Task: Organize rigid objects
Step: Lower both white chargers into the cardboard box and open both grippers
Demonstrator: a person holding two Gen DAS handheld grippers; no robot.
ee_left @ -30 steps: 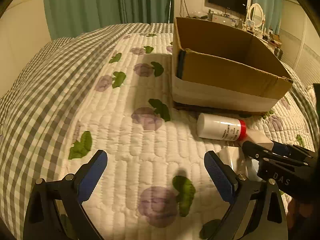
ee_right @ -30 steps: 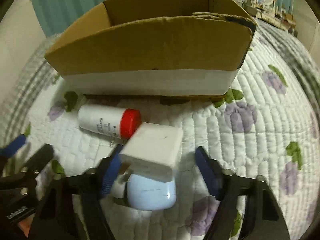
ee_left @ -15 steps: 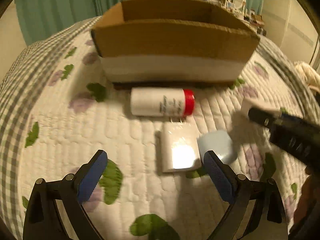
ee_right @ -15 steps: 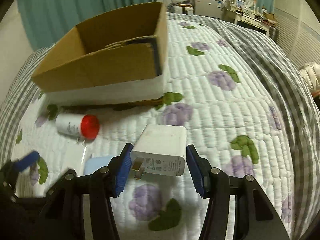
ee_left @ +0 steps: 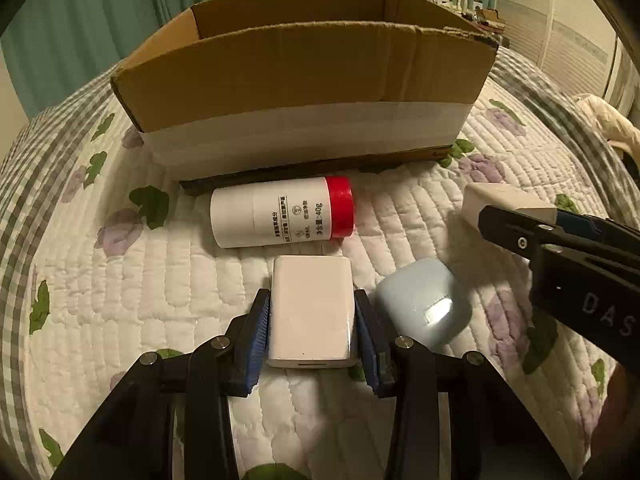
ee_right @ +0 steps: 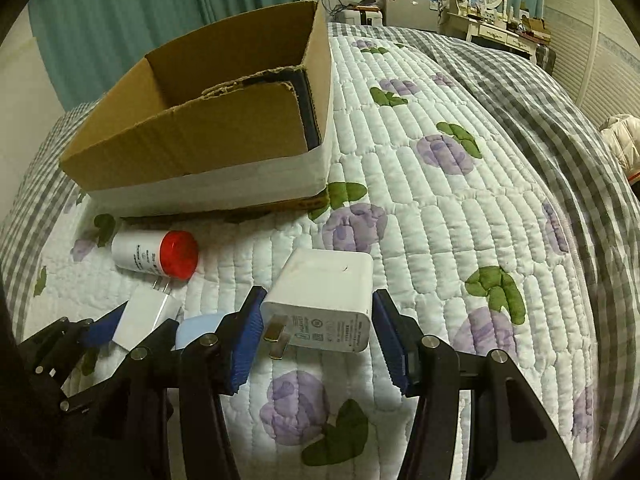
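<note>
My left gripper (ee_left: 312, 324) is shut on a small white charger (ee_left: 311, 316) lying on the quilt; it also shows in the right wrist view (ee_right: 146, 314). My right gripper (ee_right: 318, 328) is shut on a larger white plug adapter (ee_right: 326, 302) and holds it above the quilt; the adapter also shows in the left wrist view (ee_left: 506, 202). A white bottle with a red cap (ee_left: 282, 216) lies in front of the open cardboard box (ee_left: 304, 80). A pale blue case (ee_left: 422, 302) lies right of the small charger.
The bed is covered by a white quilt with purple flowers (ee_right: 420, 208) and a grey checked blanket (ee_right: 560, 92). Green curtains (ee_right: 140, 8) hang behind the box. A dresser with a mirror (ee_right: 486, 24) stands far back right.
My left gripper moved forward and closed on the small white charger. My right gripper, still holding the larger adapter, stays lifted to the right.
</note>
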